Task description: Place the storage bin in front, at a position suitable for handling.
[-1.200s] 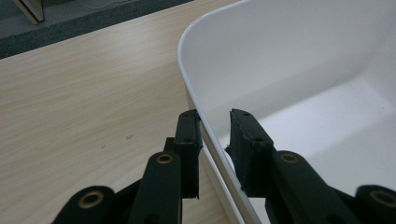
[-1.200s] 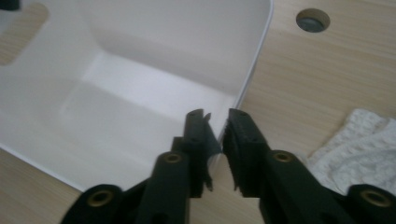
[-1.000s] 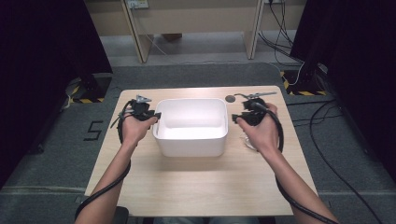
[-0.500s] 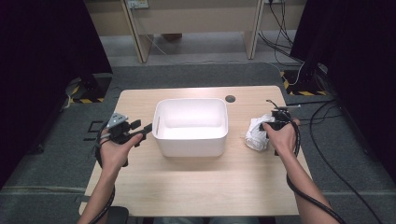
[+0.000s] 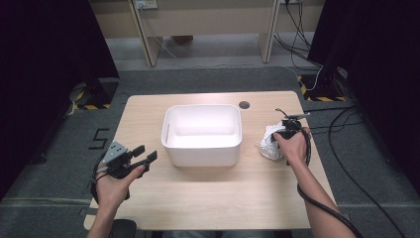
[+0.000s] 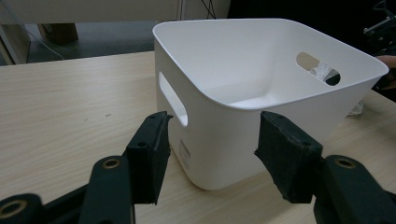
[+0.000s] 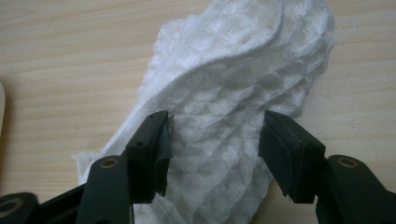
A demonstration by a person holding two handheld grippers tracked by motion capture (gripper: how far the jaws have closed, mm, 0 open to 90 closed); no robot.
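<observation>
Cloth pickup, right side

Right gripper [image 7: 212, 140]: jaws spread, white cloth [image 7: 233, 93] bunched between them on the counter [image 7: 56, 70], unpinched; a deep fold is best taken. Left gripper [image 6: 210, 158]: jaws just opened, empty; bin [image 6: 261, 93] beyond.

From above, my right hand [image 5: 292, 146] covers most of my right gripper [image 5: 278, 140], so I cannot tell there how its jaws stand. The white cloth [image 5: 270, 141] is half hidden under it. Along that gripper, the cloth's near end runs off the bottom edge. The white bin [image 5: 202, 134] hides its own far outer wall.
</observation>
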